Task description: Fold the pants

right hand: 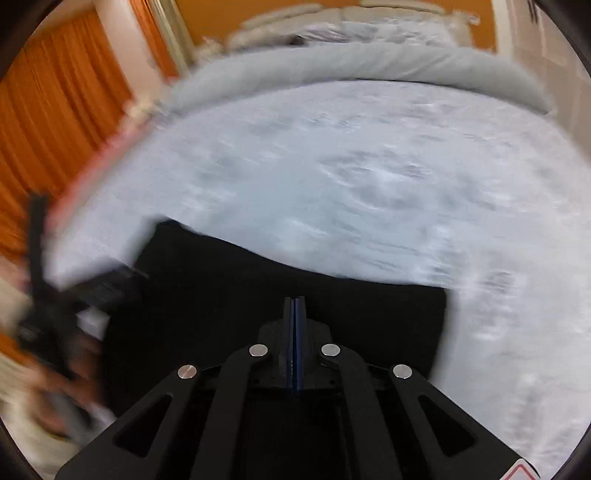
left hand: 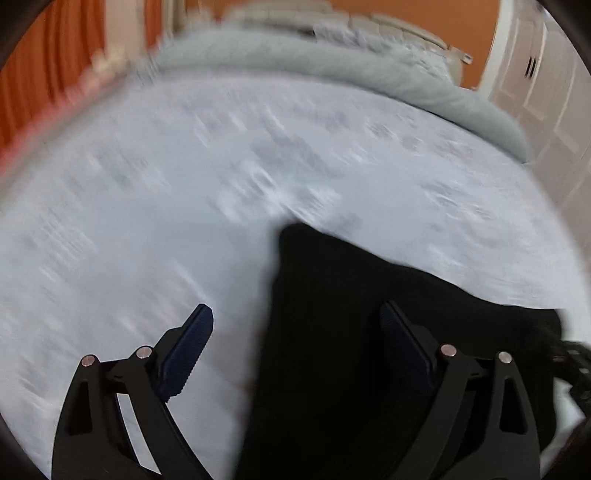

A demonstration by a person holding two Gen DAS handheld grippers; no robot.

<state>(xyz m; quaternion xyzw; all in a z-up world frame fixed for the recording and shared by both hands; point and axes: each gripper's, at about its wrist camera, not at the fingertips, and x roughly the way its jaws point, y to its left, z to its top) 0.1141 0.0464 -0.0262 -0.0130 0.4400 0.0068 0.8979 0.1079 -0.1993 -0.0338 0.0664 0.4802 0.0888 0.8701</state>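
Black pants [right hand: 258, 302] lie flat on the pale bed [right hand: 369, 177], long axis across both views, directly under the right gripper [right hand: 294, 306], whose jaws are pressed together and empty, while the left gripper [left hand: 295, 332], spread wide, straddles their left edge.

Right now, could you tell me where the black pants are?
In both wrist views the black pants lie on the pale bedsheet at the bed's near edge.

Pants [right hand: 258, 295] lie on the near part of the bed [right hand: 369, 177]. Rolled duvet [right hand: 369, 66] lies across the far end, pillows [right hand: 295, 26] behind it. Curtains [right hand: 55, 110] left of bed; cupboard doors [left hand: 546, 81] right.
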